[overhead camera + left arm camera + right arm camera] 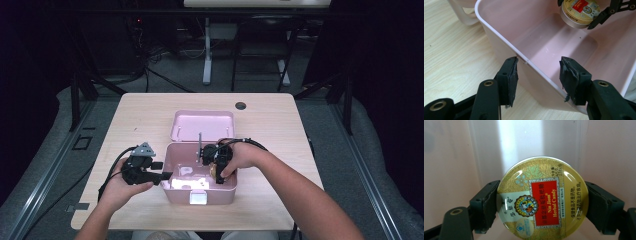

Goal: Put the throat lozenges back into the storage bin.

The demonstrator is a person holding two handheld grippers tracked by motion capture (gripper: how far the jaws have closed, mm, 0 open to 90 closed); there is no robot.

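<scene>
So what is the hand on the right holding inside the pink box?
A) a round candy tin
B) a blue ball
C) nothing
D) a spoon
A: in the right gripper view the right gripper has its fingers pressed on both sides of a round yellow candy tin with a red label, and the pink box wall is behind it.

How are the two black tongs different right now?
The right tongs are shut on a round gold candy tin with a red label; the left tongs are open and hold nothing. The right tongs reach down inside the pink plastic box; the left tongs sit at its side, one jaw outside the box's wall and one inside. Both are black, two-jawed, and held by a person's hand.
</scene>
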